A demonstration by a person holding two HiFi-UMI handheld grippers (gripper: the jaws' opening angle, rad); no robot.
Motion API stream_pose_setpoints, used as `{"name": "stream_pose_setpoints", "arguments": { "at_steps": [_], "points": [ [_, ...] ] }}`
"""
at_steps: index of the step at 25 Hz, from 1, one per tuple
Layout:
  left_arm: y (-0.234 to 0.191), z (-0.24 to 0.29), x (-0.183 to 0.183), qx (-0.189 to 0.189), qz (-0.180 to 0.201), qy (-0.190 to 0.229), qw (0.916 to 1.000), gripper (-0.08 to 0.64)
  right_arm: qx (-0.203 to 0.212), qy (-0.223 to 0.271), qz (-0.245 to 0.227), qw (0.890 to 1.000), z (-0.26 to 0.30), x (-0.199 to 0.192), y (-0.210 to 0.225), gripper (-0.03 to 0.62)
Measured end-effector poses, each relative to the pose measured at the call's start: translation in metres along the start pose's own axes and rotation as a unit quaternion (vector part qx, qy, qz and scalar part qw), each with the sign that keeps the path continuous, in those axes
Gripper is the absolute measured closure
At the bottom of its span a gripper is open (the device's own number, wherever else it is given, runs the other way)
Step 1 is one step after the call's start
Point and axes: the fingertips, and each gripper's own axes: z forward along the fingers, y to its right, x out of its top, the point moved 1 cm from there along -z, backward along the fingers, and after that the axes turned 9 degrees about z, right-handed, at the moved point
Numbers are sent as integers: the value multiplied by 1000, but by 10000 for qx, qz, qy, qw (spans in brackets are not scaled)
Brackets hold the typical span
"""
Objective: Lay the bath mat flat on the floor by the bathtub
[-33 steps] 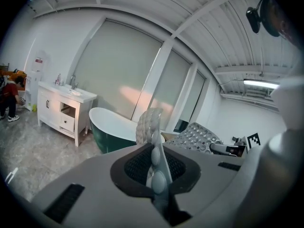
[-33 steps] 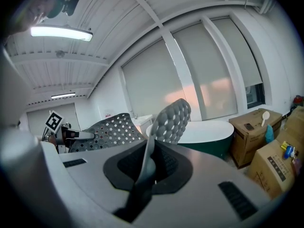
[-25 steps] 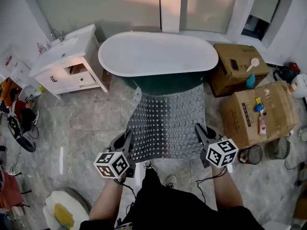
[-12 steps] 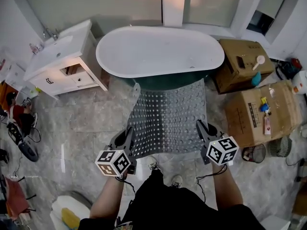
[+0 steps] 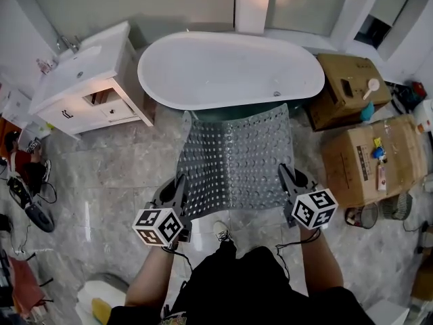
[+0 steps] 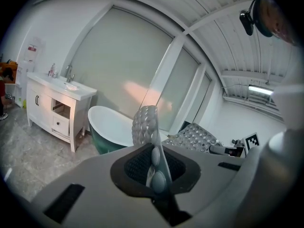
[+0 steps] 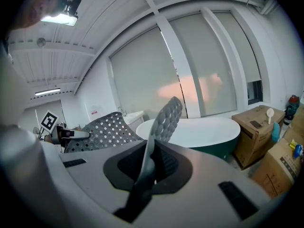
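A grey perforated bath mat (image 5: 235, 162) with rows of holes and bumps hangs stretched in the air in front of the white bathtub (image 5: 230, 70), its far edge reaching the tub's dark green side. My left gripper (image 5: 177, 189) is shut on the mat's near left corner (image 6: 153, 163). My right gripper (image 5: 287, 180) is shut on the near right corner (image 7: 151, 148). In each gripper view the mat's edge (image 6: 145, 122) curls up from between the jaws, and the tub (image 7: 199, 129) lies beyond.
A white vanity with a sink (image 5: 81, 80) stands left of the tub. Cardboard boxes (image 5: 369, 158) sit to the right, with a small wire basket (image 5: 356, 217) near them. The person's shoes (image 5: 221, 230) stand on the marble floor under the mat. Cables and clutter (image 5: 27, 188) lie at far left.
Both grippers have carried the mat a little forward, so its far edge now lies closer to the tub. The left far corner curls up more.
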Motion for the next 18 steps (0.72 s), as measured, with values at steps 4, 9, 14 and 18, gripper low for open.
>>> {"name": "stream_pose_setpoints", "arguments": {
  "at_steps": [4, 9, 14, 18],
  "points": [
    [-16, 3, 0, 4, 0, 41, 10000, 526, -28, 7, -73, 10000, 11, -3, -7, 561],
    [-30, 10, -1, 30, -66, 33, 10000, 526, -67, -38, -107, 9999, 24, -4, -9, 561],
    [-38, 25, -5, 83, -85, 17, 9999, 526, -98, -101, -92, 9999, 39, -7, 2, 561],
    [-42, 45, -10, 191, -124, 11, 9997, 526, -94, -147, -135, 9998, 55, -7, 19, 561]
  ]
}}
